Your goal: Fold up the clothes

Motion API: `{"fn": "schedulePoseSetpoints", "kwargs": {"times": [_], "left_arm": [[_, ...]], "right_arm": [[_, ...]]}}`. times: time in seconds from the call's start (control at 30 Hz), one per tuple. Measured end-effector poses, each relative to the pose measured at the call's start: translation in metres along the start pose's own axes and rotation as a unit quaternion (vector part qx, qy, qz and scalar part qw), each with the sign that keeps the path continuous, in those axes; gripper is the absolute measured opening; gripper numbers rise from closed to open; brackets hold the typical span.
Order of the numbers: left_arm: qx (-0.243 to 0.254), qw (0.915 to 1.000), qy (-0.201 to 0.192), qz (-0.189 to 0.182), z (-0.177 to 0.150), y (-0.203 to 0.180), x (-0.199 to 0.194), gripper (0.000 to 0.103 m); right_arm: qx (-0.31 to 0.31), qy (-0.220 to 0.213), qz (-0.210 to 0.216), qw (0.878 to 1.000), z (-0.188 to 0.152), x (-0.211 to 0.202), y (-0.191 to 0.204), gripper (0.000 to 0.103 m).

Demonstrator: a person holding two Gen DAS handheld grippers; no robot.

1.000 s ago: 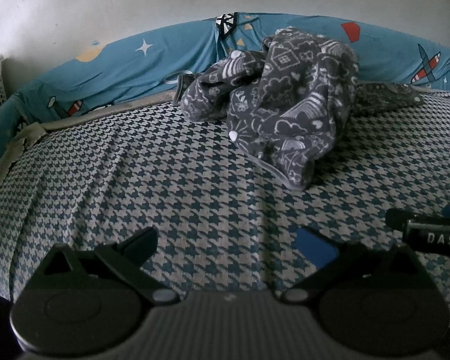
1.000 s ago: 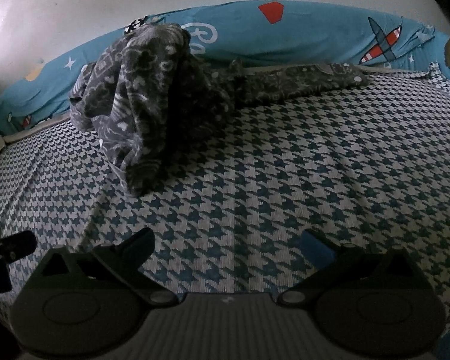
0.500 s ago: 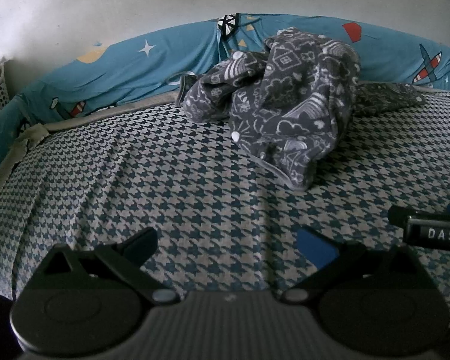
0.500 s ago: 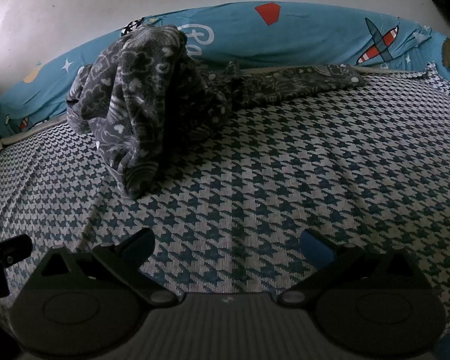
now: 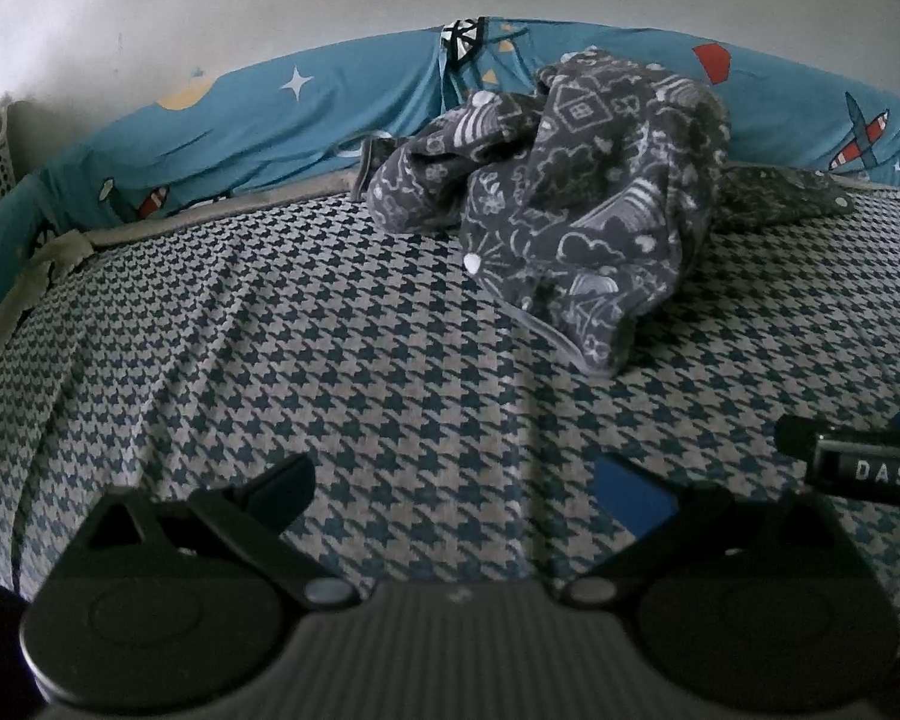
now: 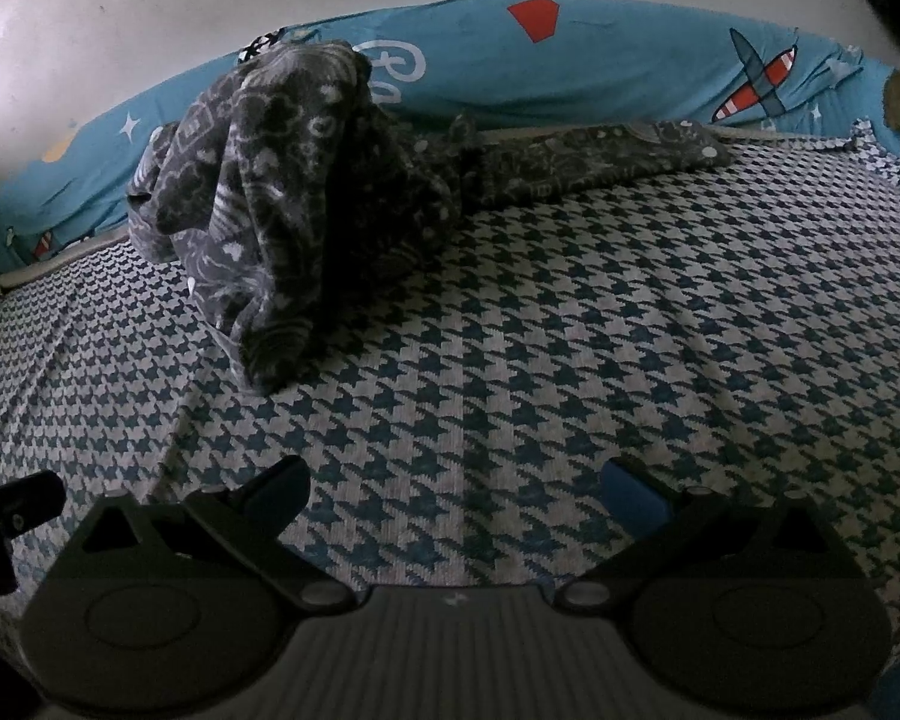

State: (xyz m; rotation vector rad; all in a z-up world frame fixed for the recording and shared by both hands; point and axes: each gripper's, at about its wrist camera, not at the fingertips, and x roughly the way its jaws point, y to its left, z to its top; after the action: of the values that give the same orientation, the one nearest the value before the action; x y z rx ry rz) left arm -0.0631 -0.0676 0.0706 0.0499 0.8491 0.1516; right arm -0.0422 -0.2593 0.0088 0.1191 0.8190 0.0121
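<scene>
Crumpled grey garment (image 5: 576,204) lies unfolded at upper centre of the bed (image 5: 330,360); left tongs (image 5: 453,483) and right tongs (image 6: 456,480) gape wide, empty. Folding not begun.

my left cam: low over bed (image 5: 330,360), facing wall | right cam: same | both share crumpled garment (image 5: 570,210)
</scene>
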Motion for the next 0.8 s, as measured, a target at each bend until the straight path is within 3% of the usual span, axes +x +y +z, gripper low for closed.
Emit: {"fn": "schedulePoseSetpoints", "kwargs": {"times": [0.8], "left_arm": [[-0.016,0.9999,0.002,-0.003,-0.0020,0.0039,0.0005,0.103]], "right_arm": [[0.006,0.004,-0.008,1.000,-0.0011,0.0021,-0.0017,0.103]]}}
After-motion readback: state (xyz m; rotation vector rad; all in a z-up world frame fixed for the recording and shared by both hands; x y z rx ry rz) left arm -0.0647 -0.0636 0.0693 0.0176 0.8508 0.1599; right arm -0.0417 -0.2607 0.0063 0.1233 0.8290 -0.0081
